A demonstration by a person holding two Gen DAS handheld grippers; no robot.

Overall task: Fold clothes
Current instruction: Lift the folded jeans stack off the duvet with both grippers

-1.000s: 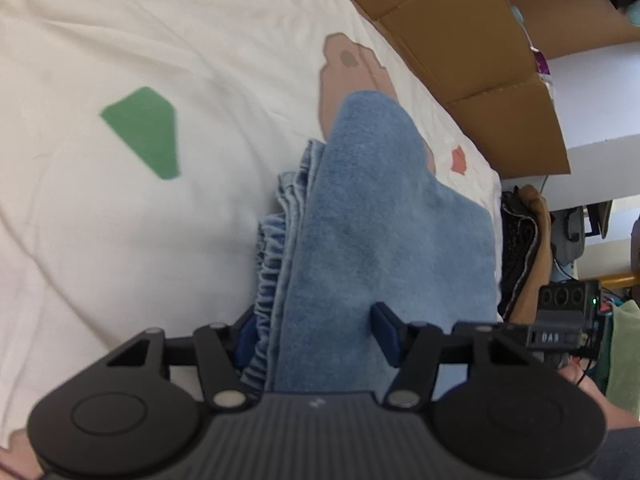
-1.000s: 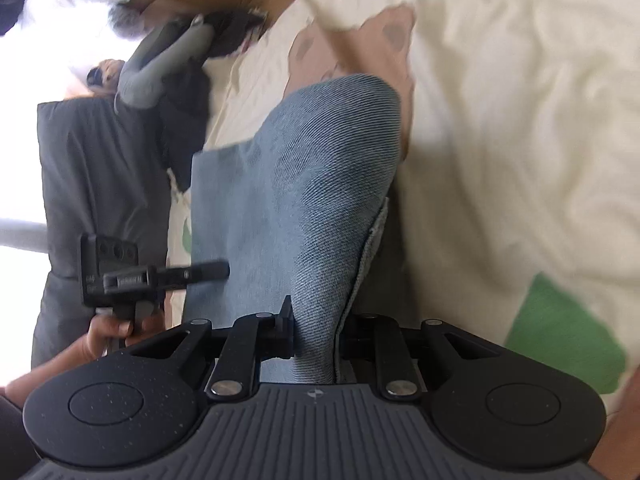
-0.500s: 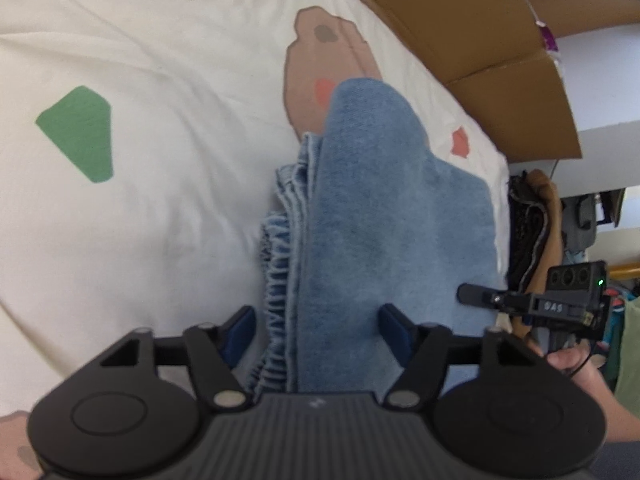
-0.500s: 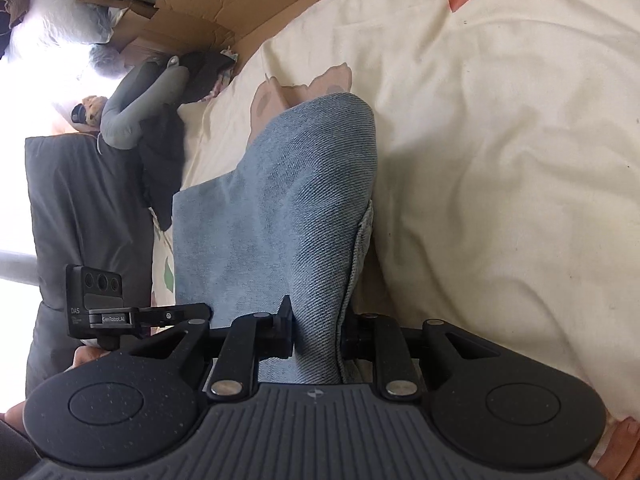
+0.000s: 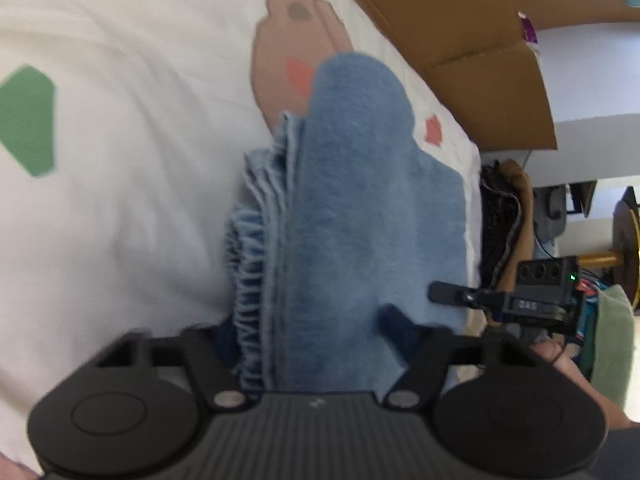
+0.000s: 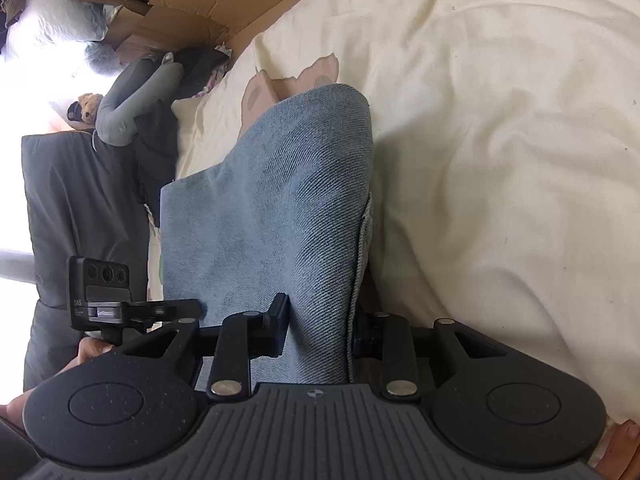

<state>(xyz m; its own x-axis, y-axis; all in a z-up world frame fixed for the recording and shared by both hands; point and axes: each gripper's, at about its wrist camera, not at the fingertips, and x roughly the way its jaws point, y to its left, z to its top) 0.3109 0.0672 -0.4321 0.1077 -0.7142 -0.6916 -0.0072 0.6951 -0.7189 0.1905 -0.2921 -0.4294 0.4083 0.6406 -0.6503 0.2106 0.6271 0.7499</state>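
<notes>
Left wrist view: the left gripper (image 5: pixel 310 330) has its jaws spread wide, with the folded jeans (image 5: pixel 360 208) running between them. The gathered waistband sits against the left finger; whether the right finger touches the cloth is unclear, and nothing is pinched. The jeans lie on the cream sheet (image 5: pixel 120 208), pointing toward the cardboard (image 5: pixel 460 32).

Right wrist view: the right gripper (image 6: pixel 320 320) has its jaws pressed onto a raised fold of the jeans (image 6: pixel 288 200), pinching it. The sheet (image 6: pixel 500 160) spreads to the right of it.
</notes>
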